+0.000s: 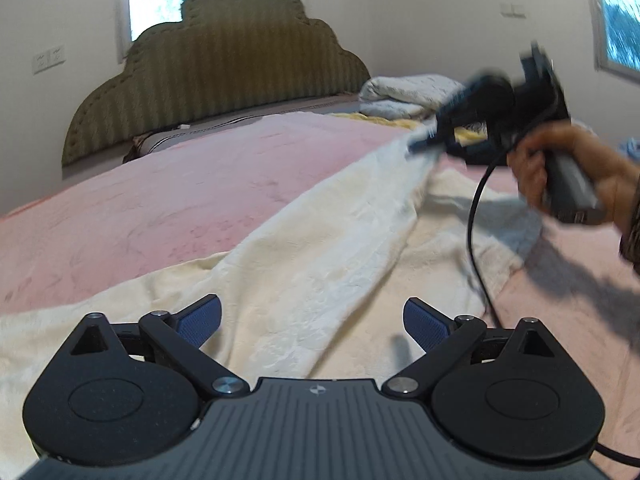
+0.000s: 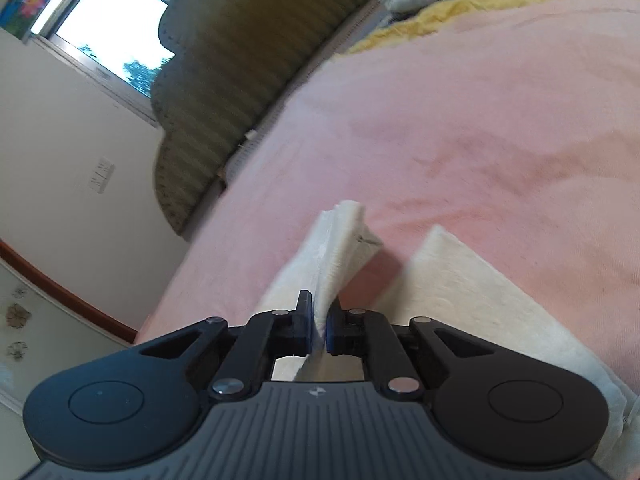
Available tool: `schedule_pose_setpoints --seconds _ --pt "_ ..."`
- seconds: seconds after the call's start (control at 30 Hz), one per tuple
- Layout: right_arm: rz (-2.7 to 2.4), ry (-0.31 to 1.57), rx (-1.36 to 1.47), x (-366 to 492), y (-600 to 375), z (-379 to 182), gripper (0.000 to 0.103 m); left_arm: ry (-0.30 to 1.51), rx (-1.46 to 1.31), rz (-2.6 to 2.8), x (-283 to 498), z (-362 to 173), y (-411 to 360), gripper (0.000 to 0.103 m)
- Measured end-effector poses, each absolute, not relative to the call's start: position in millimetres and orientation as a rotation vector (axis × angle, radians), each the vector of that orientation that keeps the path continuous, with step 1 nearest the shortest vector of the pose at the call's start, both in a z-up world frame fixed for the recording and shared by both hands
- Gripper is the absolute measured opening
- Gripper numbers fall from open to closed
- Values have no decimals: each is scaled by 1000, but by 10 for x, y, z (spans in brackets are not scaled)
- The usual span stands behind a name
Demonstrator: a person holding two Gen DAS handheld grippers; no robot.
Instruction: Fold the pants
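Cream-white pants (image 1: 320,264) lie stretched across a pink bedspread (image 1: 168,188). My left gripper (image 1: 312,318) hovers low over the near part of the cloth, its blue pads wide apart and empty. Further off on the right, a hand holds my right gripper (image 1: 422,145), which lifts one pant leg by its end. In the right wrist view that gripper (image 2: 319,330) is shut on the pants (image 2: 340,240), a folded leg end sticking out past the pads. The other leg (image 2: 472,292) lies flat to the right.
An olive striped headboard (image 1: 216,64) stands at the far end of the bed. Folded white bedding (image 1: 404,94) and a yellow cloth (image 2: 500,0) lie near it. A black cable (image 1: 478,232) hangs from the right gripper over the pants. Windows sit behind and to the right.
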State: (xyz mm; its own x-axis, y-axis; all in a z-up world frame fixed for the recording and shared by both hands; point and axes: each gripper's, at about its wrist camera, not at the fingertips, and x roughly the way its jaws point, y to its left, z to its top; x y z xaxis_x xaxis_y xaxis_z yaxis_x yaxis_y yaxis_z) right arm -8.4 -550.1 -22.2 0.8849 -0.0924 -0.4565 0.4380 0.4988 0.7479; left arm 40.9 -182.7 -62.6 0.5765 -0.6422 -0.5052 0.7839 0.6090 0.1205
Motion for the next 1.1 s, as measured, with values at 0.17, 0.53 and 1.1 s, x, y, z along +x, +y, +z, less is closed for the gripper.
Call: schedule_pose_setpoints --seconds 0.17,0.53,1.1 --pt "-244 294 961 -195 -5399 229 6 425 429 -832 417 -751 -1972 74" --pt "-224 356 952 16 -5570 436 6 495 61 -753 909 -436 -1629 14" --pt "-460 363 1015 -1333 -5341 -416 6 501 319 -1001 291 -624 -1775 13"
